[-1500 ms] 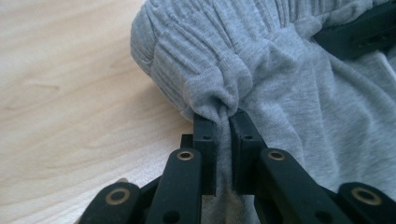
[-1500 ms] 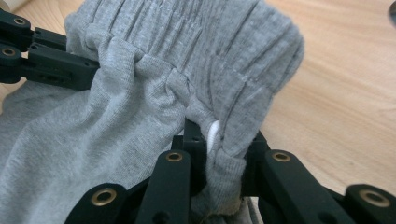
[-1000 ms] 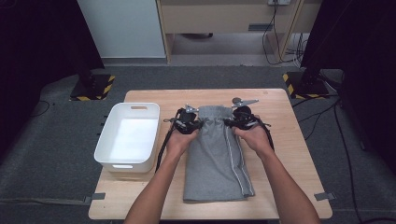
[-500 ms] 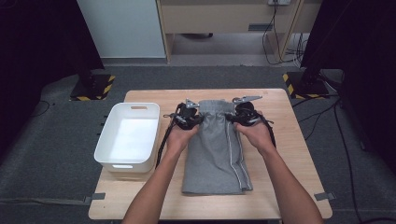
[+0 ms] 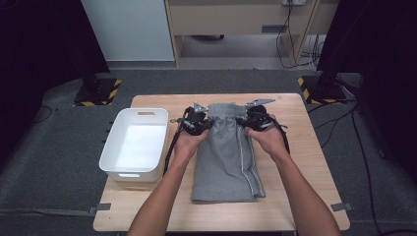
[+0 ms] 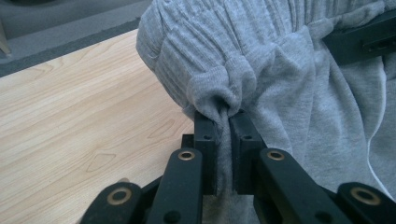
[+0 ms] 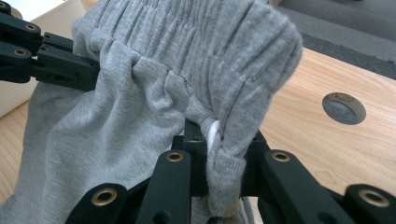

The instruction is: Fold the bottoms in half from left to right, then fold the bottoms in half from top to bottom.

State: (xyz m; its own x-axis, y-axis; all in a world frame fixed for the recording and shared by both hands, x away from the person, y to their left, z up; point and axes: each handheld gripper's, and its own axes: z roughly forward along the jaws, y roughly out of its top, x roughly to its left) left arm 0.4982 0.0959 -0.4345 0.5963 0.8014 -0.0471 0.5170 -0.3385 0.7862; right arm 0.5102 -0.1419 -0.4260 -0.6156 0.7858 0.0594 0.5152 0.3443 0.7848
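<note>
A: Lying lengthwise down the middle of the table are the grey shorts, with the waistband lifted at twelve o'clock and the hems trailing toward six. The white bin is sitting just beside them at nine o'clock.

B: And the grips?

A: The left gripper is pinching a bunched fold of waistband; the right gripper is pinching the opposite corner, with the white drawstring caught in the bite.

B: So I'm judging the risk is uneven hold.

A: Agreed. The left jaws are gripping only a small pucker, so a pull could be slipping it free, dropping that side. The caught drawstring could be cinching the band or sliding out.
</note>
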